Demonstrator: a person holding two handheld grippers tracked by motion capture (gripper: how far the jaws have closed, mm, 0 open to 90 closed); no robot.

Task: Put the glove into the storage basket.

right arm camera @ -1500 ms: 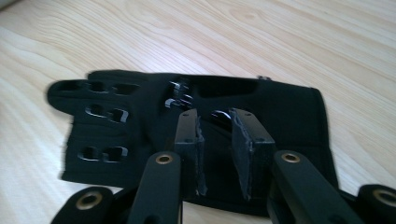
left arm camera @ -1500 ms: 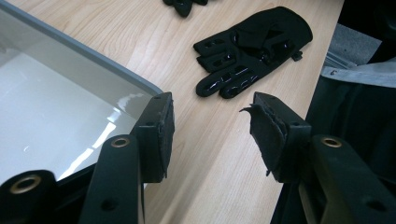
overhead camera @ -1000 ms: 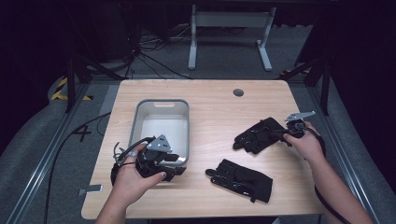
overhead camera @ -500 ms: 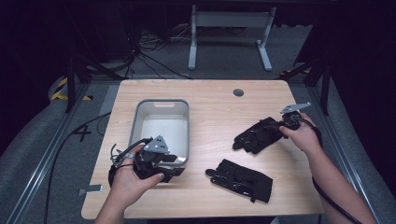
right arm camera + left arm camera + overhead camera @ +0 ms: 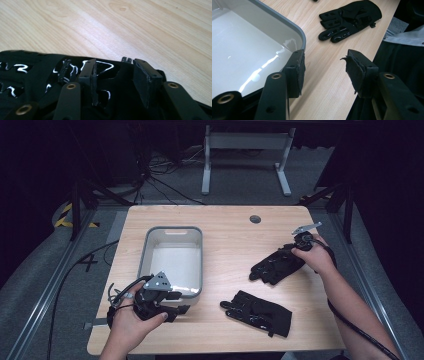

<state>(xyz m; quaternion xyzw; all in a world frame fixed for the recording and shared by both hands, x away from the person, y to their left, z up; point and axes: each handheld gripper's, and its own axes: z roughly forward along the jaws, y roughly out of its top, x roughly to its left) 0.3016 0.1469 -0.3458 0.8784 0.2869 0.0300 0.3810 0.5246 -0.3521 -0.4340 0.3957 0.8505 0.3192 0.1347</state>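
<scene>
The grey rectangular plastic bin holds nothing. Your left gripper rests at its near corner, jaws parted on air. Your right gripper, jaws just opening, stands released over the far black fabric glove; its cuff is hidden beneath your hand. The near black glove lies well apart.

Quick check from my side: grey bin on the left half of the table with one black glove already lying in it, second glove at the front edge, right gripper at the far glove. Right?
Not quite: the grey bin holds nothing, as the high view and the left gripper view show. Both black gloves lie on the table: one near the front edge, the other farther back at the right gripper.
</scene>
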